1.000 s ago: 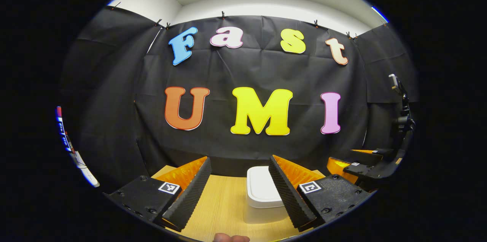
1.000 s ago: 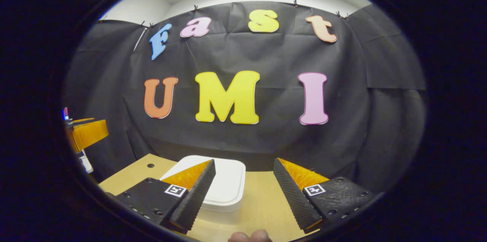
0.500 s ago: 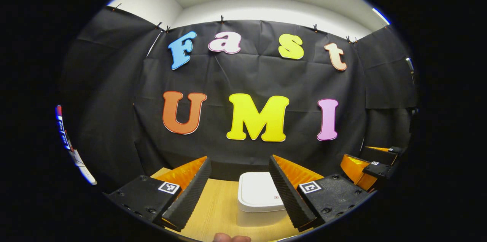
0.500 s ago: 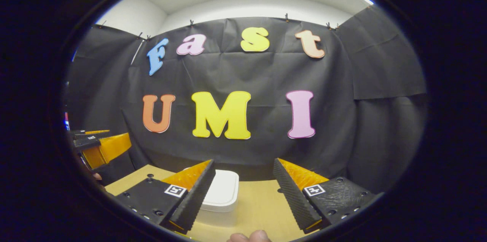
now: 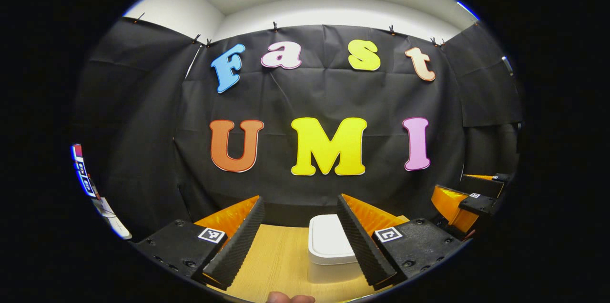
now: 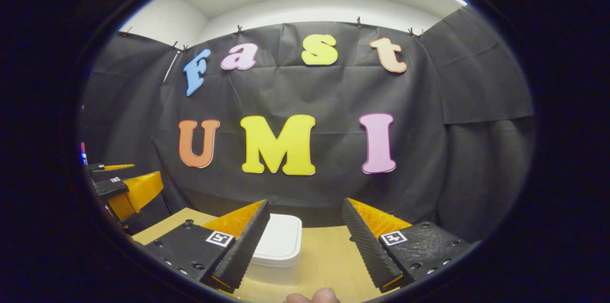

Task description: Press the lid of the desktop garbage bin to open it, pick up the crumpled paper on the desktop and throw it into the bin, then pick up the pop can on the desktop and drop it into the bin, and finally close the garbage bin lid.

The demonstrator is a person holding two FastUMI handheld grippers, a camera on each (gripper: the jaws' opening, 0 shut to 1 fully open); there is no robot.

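Note:
A white garbage bin (image 5: 326, 248) with its lid down stands on the wooden desktop (image 5: 279, 265), partly behind my left gripper's right finger. My left gripper (image 5: 299, 236) is open, held back from the bin with nothing between its fingers. In the right gripper view the same bin (image 6: 279, 248) sits just right of the left finger, and my right gripper (image 6: 305, 241) is open and holds nothing. Off to the right in the left gripper view is the right gripper (image 5: 464, 205). The left gripper (image 6: 126, 188) appears at the left edge of the right gripper view.
The black cloth wall (image 5: 324, 98) stands close behind the desktop's far edge. A fingertip of the holding hand (image 6: 312, 297) pokes in at the bottom. A small hole (image 6: 186, 222) marks the desktop near its left corner.
Both views have tilted up and pulled back over the last second, so the bin looks smaller and farther. The other gripper has shifted slightly in each view.

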